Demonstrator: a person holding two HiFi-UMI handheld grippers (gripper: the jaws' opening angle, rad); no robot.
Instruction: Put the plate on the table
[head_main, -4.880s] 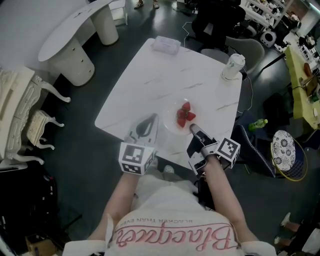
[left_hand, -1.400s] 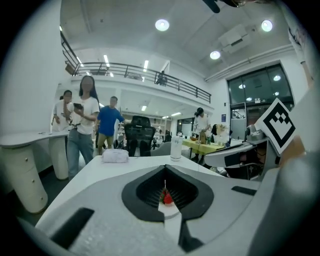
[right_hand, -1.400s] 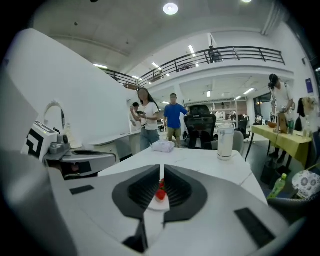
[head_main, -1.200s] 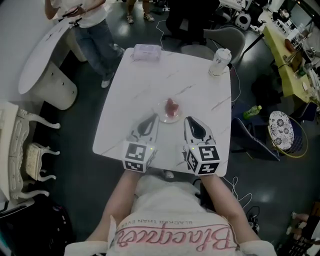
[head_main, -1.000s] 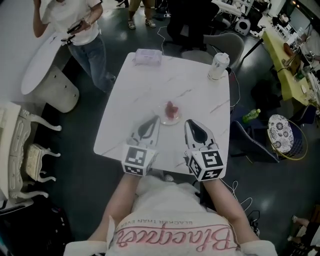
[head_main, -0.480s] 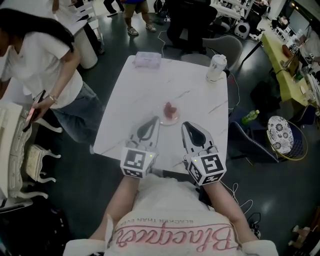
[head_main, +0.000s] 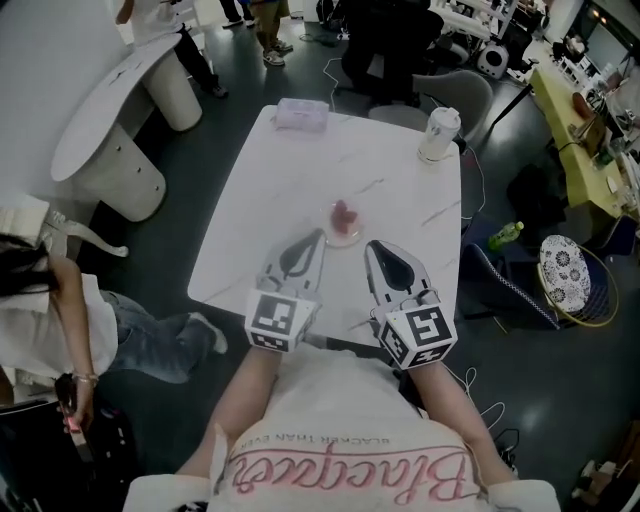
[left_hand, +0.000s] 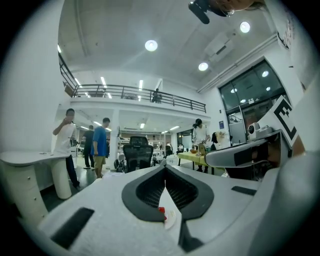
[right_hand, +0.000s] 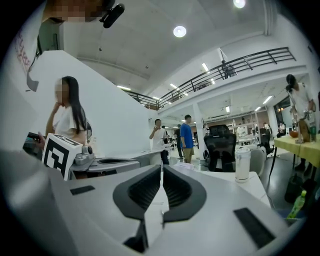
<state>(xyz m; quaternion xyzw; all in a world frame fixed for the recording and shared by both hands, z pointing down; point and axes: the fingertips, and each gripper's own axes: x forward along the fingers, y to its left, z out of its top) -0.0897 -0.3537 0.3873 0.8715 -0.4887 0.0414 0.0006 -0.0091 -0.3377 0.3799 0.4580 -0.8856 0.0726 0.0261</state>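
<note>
A small clear plate (head_main: 342, 224) with red strawberries lies flat near the middle of the white marble table (head_main: 270, 200). Both grippers hover over the table's near edge, pointing at the plate and apart from it. My left gripper (head_main: 319, 234) is shut and empty, its tips just left of the plate's near rim. My right gripper (head_main: 371, 246) is shut and empty too, a little right of the plate. In the left gripper view, a sliver of the plate (left_hand: 169, 216) and a red berry show past the left gripper (left_hand: 165, 169). The right gripper (right_hand: 161, 169) holds nothing.
A lidded cup (head_main: 440, 133) stands at the table's back right corner and a tissue pack (head_main: 302, 113) at its back edge. An office chair (head_main: 470, 95) stands behind. A white oval table (head_main: 110, 130) and a crouching person (head_main: 60, 310) are at the left. A green bottle (head_main: 505, 236) lies on the floor at the right.
The plate went from the table's near edge, beside my right gripper, to mid-table. Over the last second both grippers hardly moved. A person walked down the left side to the lower left.
</note>
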